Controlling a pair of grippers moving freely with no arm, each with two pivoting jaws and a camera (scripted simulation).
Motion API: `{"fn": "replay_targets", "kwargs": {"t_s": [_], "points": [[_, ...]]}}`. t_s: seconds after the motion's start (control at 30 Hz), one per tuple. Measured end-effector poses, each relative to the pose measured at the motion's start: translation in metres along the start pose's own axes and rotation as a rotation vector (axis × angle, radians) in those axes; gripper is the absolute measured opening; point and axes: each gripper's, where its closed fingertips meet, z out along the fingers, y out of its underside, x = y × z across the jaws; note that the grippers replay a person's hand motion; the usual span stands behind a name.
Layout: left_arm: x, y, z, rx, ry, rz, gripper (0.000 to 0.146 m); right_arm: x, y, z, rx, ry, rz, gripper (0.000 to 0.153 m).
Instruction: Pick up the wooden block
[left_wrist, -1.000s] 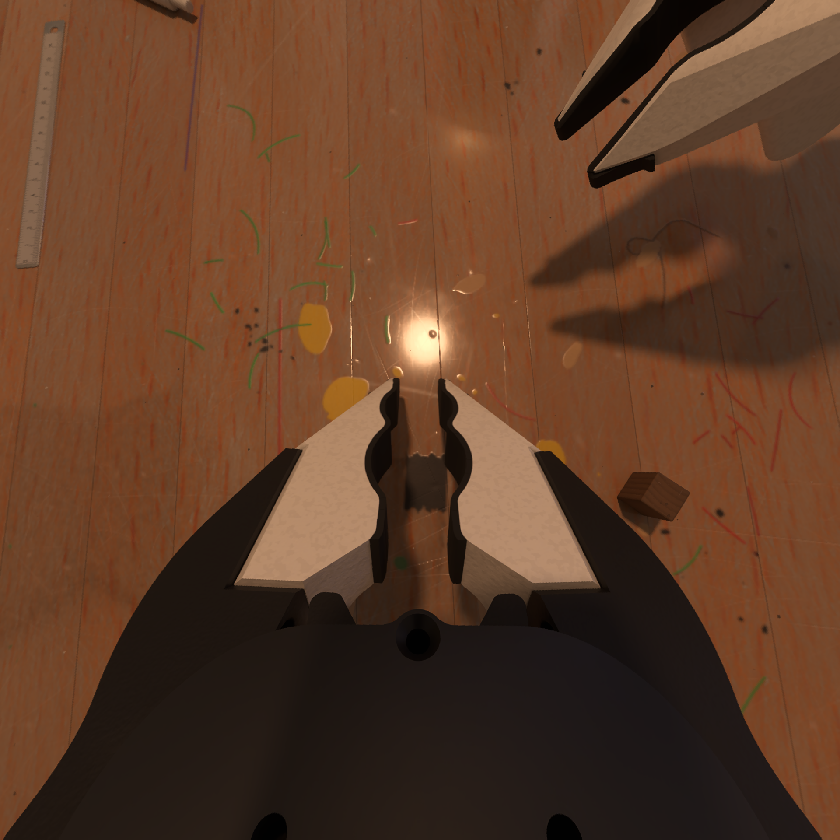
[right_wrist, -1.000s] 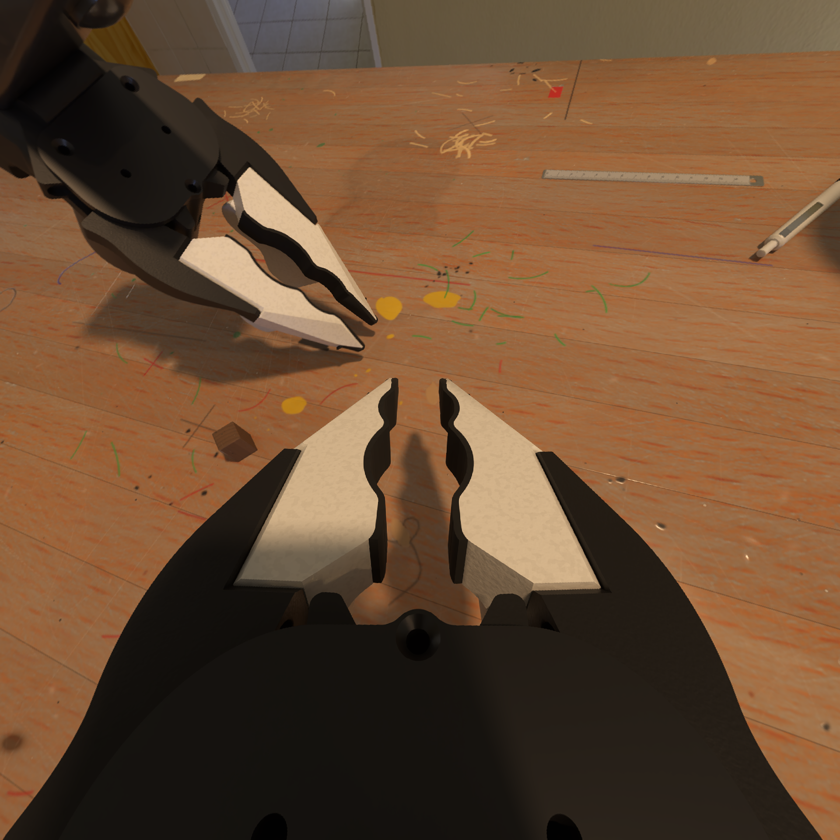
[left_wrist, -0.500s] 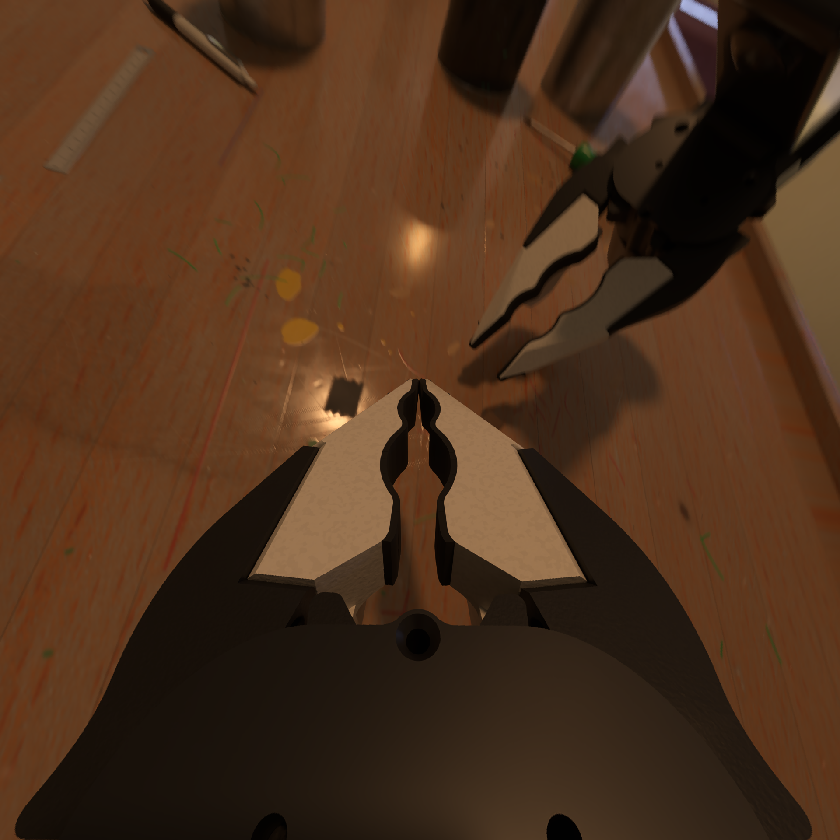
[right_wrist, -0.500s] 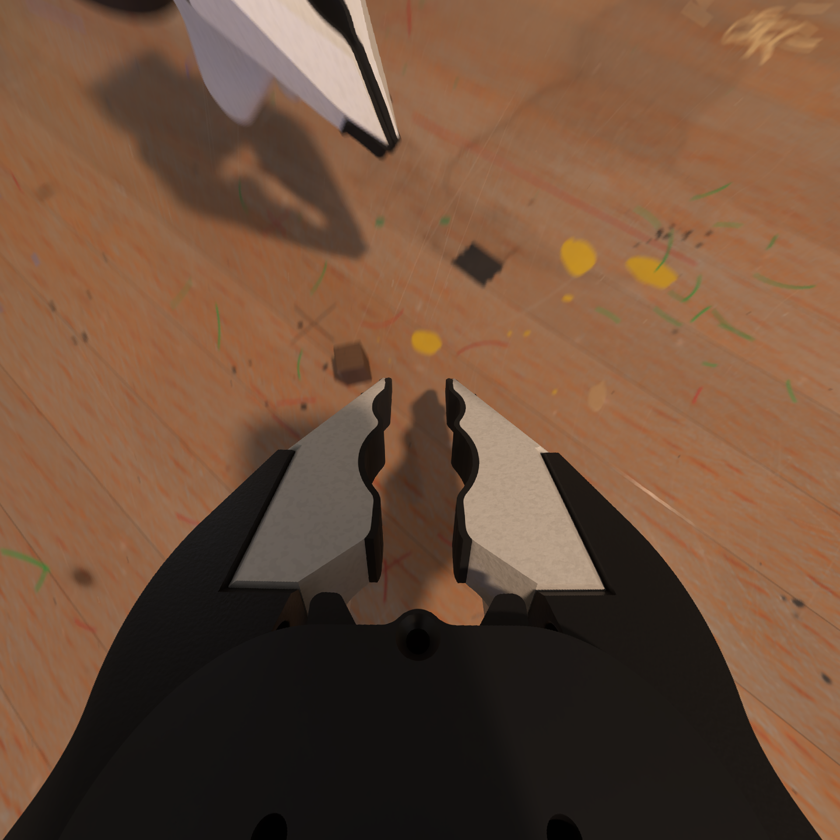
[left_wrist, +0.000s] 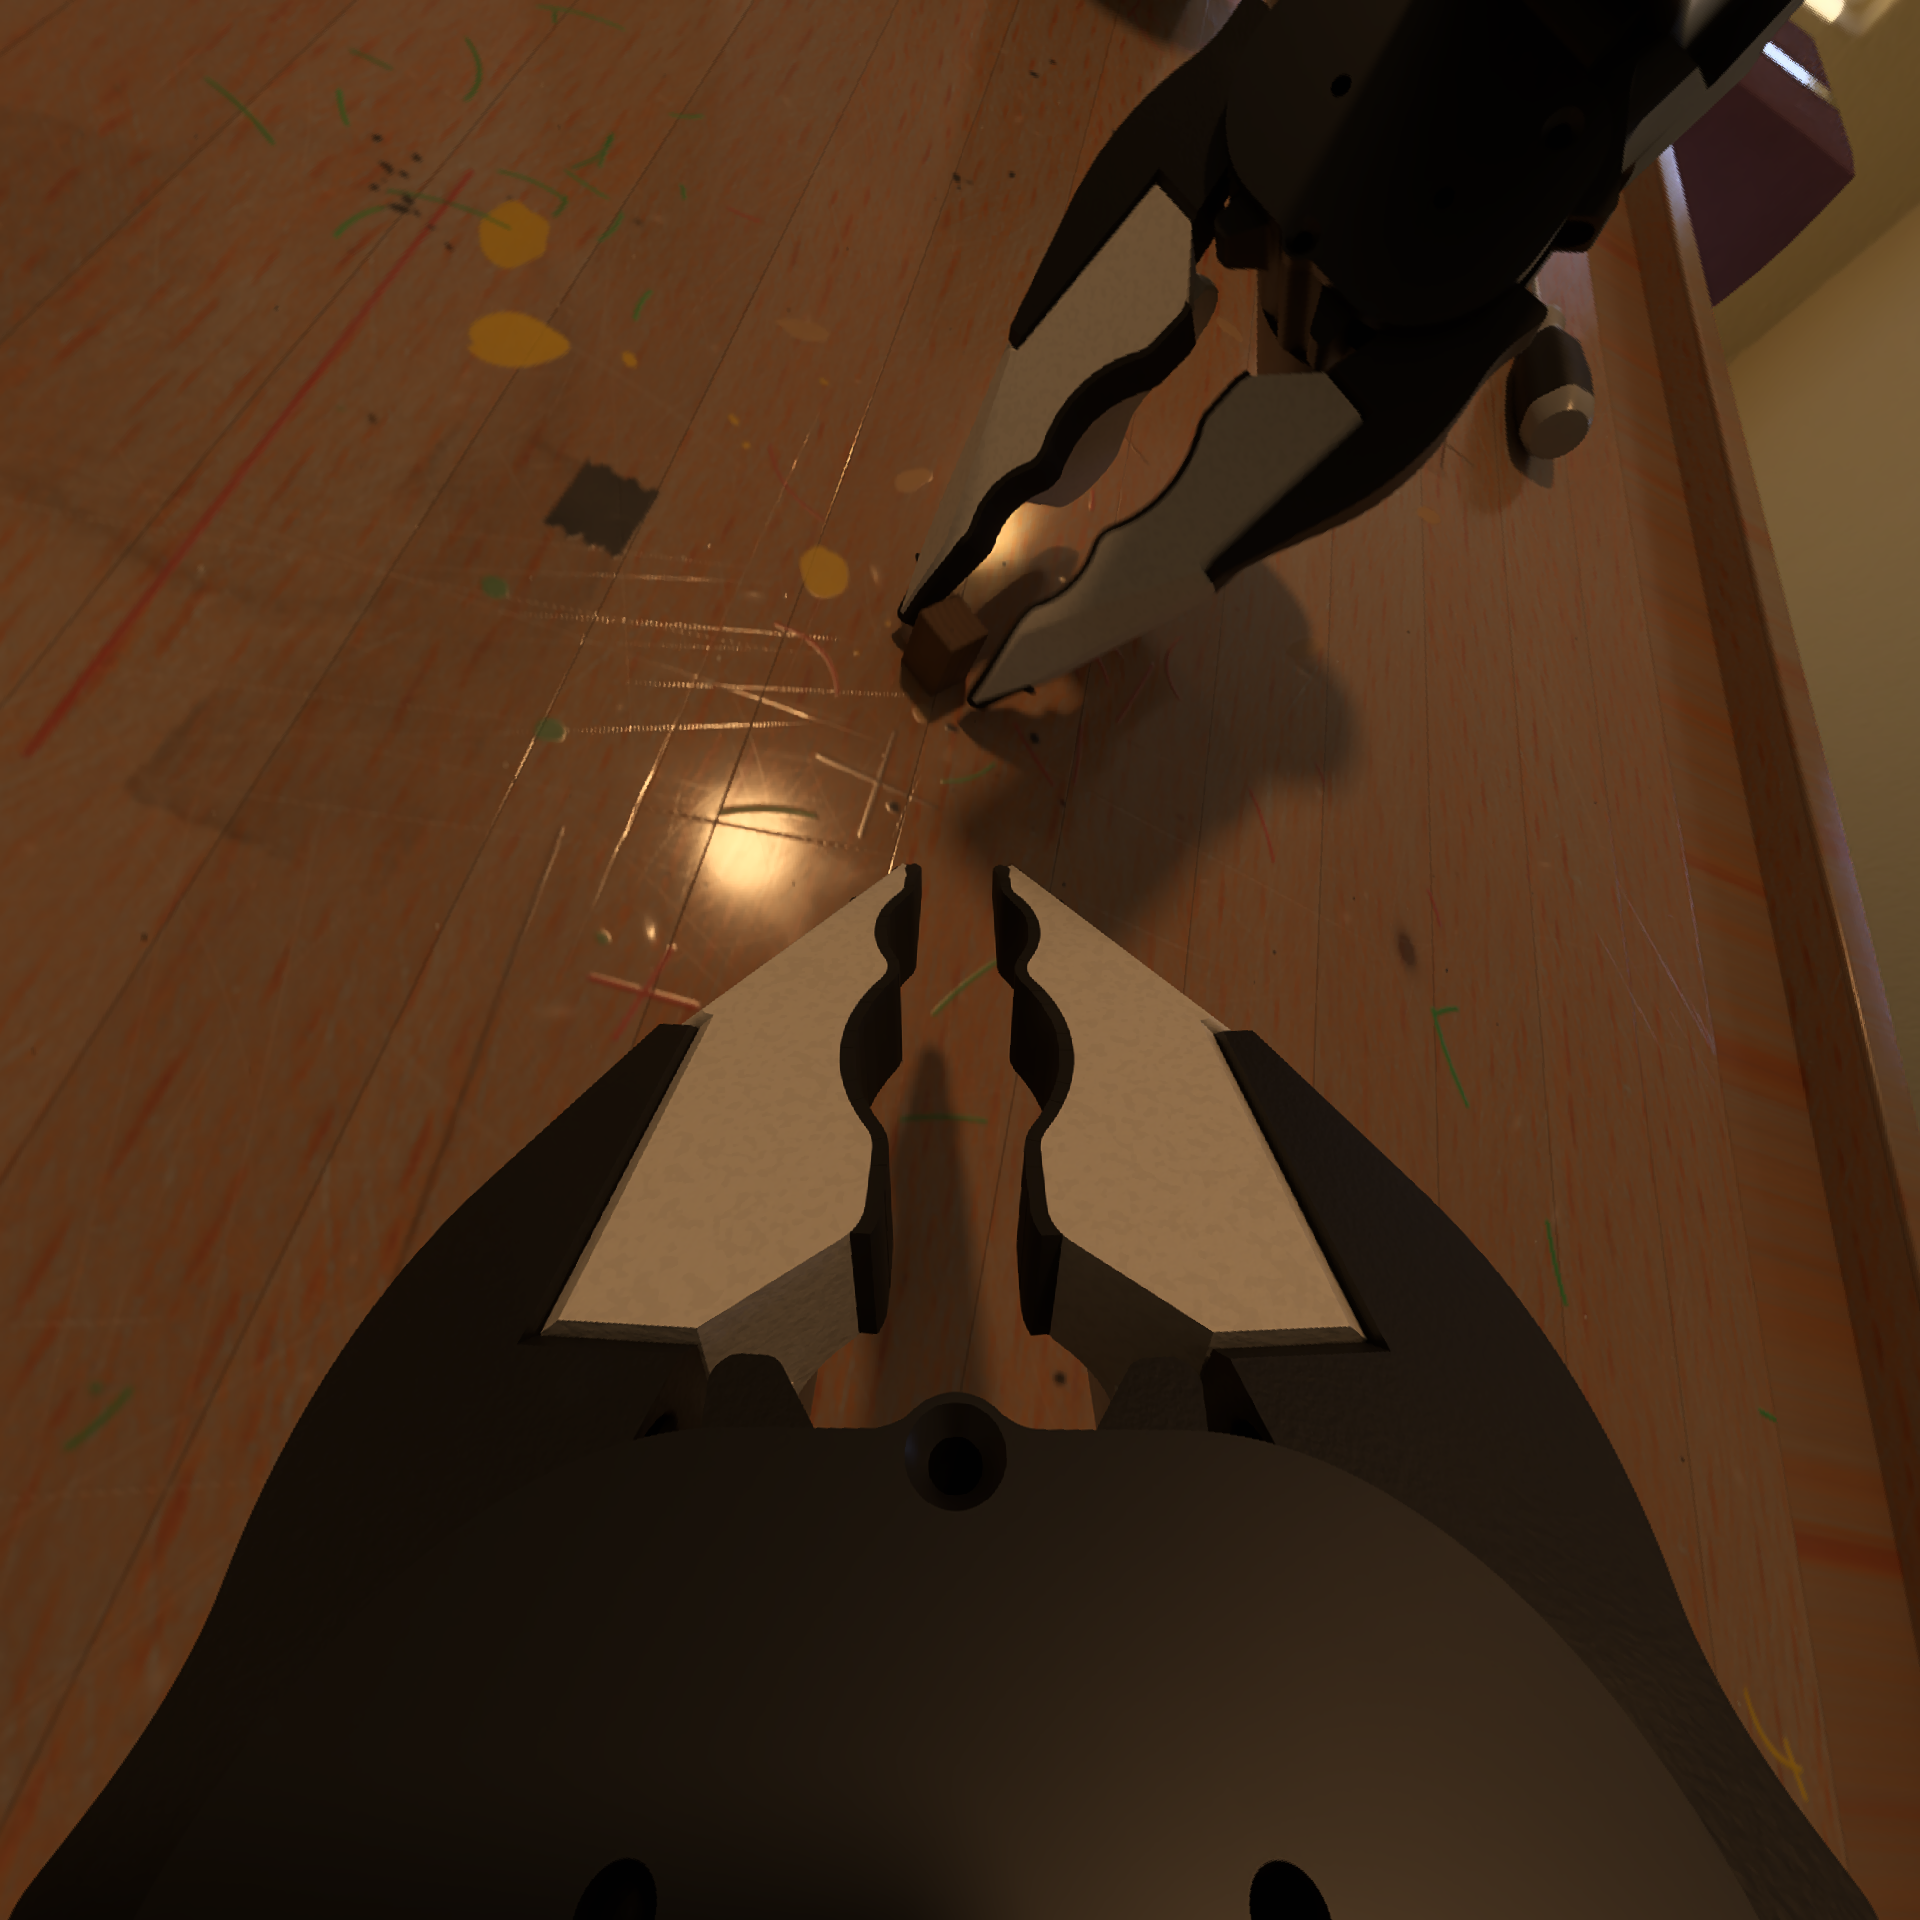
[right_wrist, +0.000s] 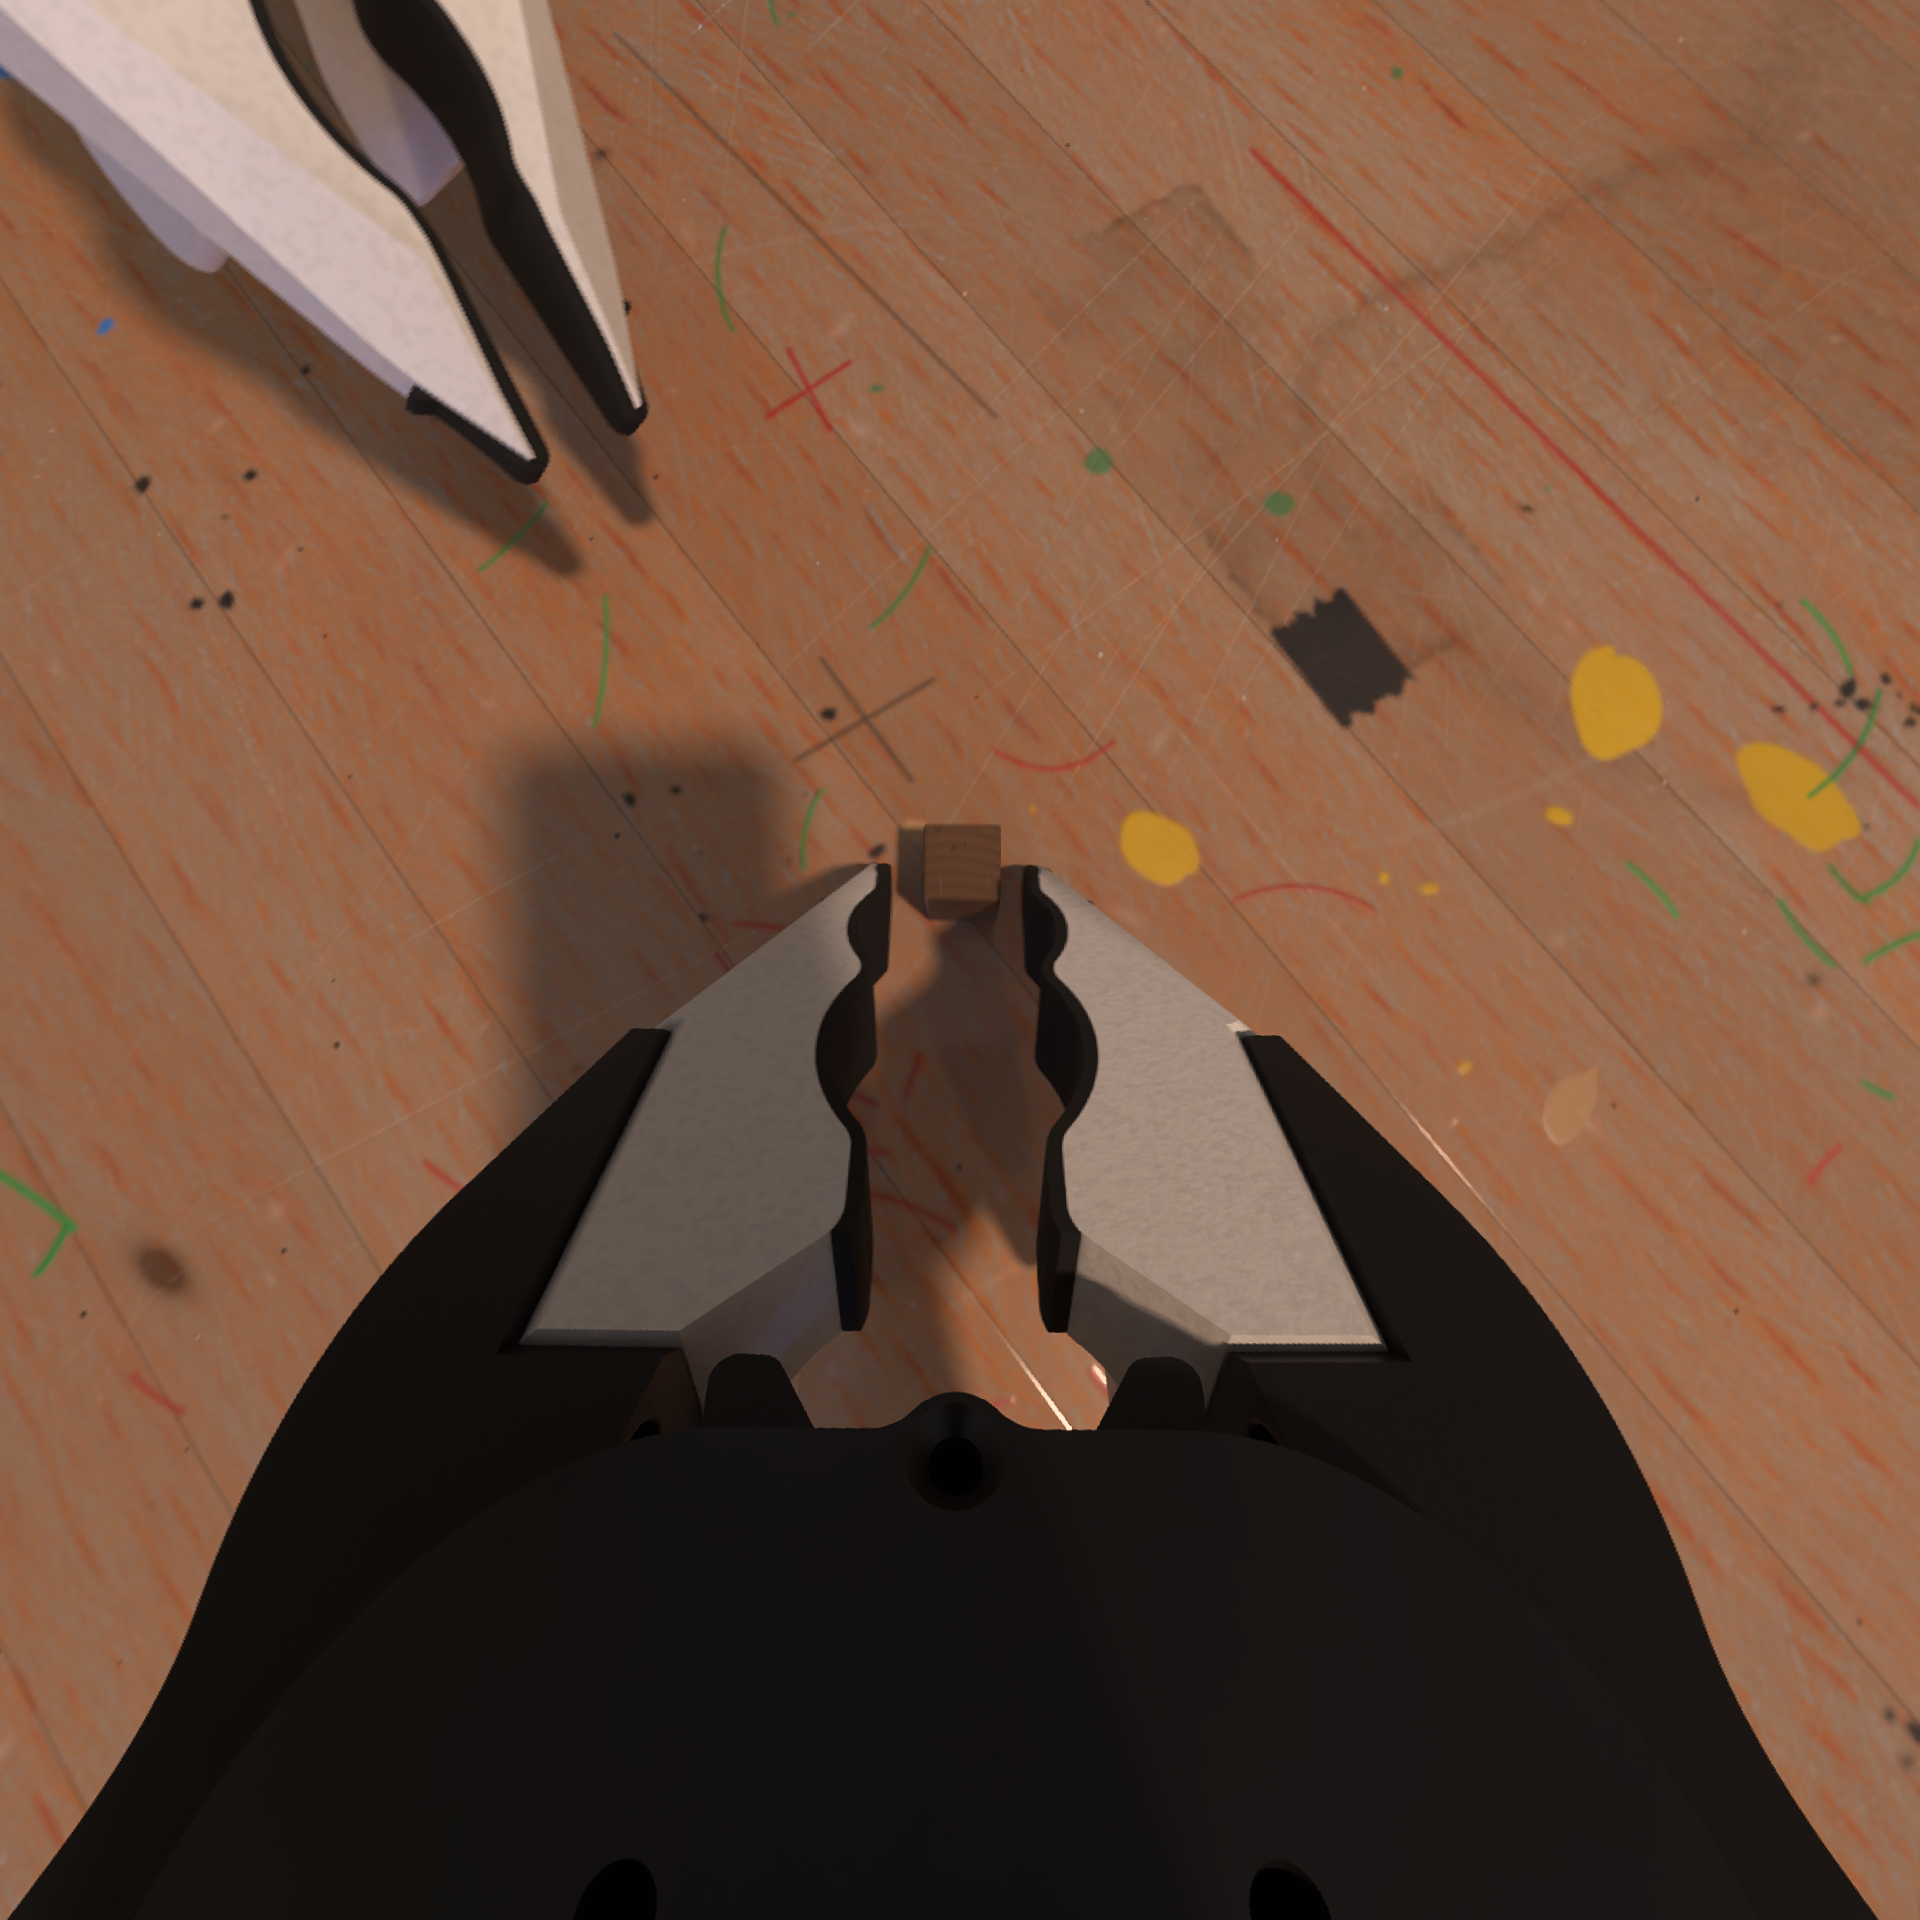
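Two grippers work over one table, and we see each from its own camera. Our right gripper (right_wrist: 957, 883) has a black matte body and two pale, grainy fingers (right_wrist: 748, 1122) with wavy black inner edges. Its jaws stand apart, and the wooden block (right_wrist: 960, 869) sits on the table right at the fingertips, in the gap between them. Whether the tips touch it we cannot tell; nothing is clamped. The block is one small brown cube with a lighter, grained face.

Our left gripper (left_wrist: 956, 883) has the same shape and materials. Its jaws are a little apart and hold nothing. It hangs near the block but does not reach it; in the left wrist view the block (left_wrist: 943, 652) lies ahead, between the tips of the other gripper (left_wrist: 940, 649).

The table (right_wrist: 1351, 312) is made of long wooden planks, glossy and finely scratched. On it we count three large yellow paint spots (right_wrist: 1614, 701), one dark square piece with a toothed edge (right_wrist: 1342, 657), two small green dots (right_wrist: 1277, 503), and many thin green and red curved marks. Near the table's far edge, in the left wrist view, lies one grey cylinder (left_wrist: 1553, 400).
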Motion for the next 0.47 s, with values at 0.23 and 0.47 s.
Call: {"fn": "replay_targets", "kwargs": {"t_s": [0.23,0.47], "points": [[-0.007,0.005,-0.014,0.011,-0.051,0.046,0.013,-0.007,-0.033,-0.002,0.108,-0.024,-0.012,0.013],[0.006,-0.031,-0.053,0.247,0.175,-0.161,0.022,-0.039,-0.121,-0.025,0.459,0.156,-0.394,0.013]]}}
